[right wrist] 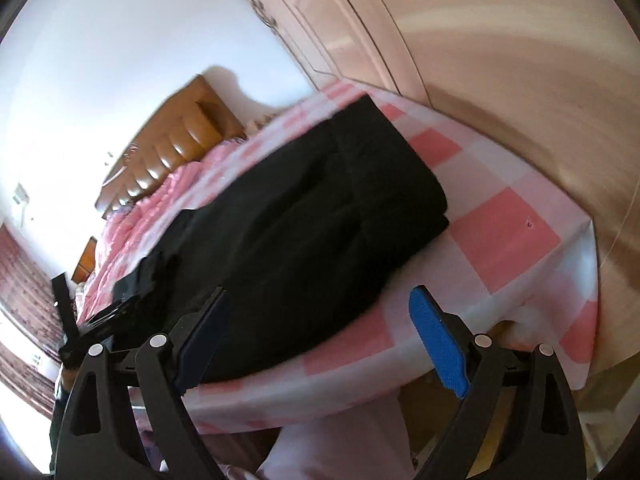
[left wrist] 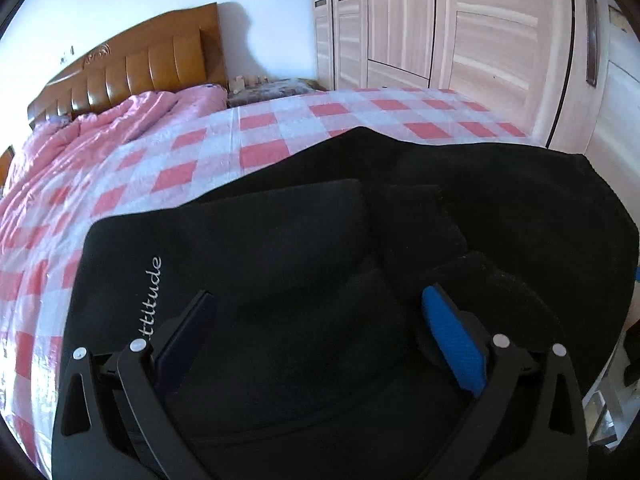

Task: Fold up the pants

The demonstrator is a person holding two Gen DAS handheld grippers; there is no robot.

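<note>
Black pants (left wrist: 304, 248) lie folded in layers on the pink-and-white checked bed cover (left wrist: 208, 148); white script lettering shows near their left edge. My left gripper (left wrist: 316, 316) is open just above the pants, with blue pads spread wide and nothing between them. In the right wrist view the pants (right wrist: 304, 208) lie as a long folded stack near the bed's corner. My right gripper (right wrist: 320, 320) is open and empty, held near the bed's front edge beside the pants. The left gripper (right wrist: 100, 320) shows at the pants' far left end.
A pink quilt (left wrist: 100, 128) is bunched by the wooden headboard (left wrist: 132, 68). Light wood wardrobe doors (left wrist: 460, 28) stand close along the bed's far side. The bed's corner (right wrist: 576, 280) drops off to the floor at the right.
</note>
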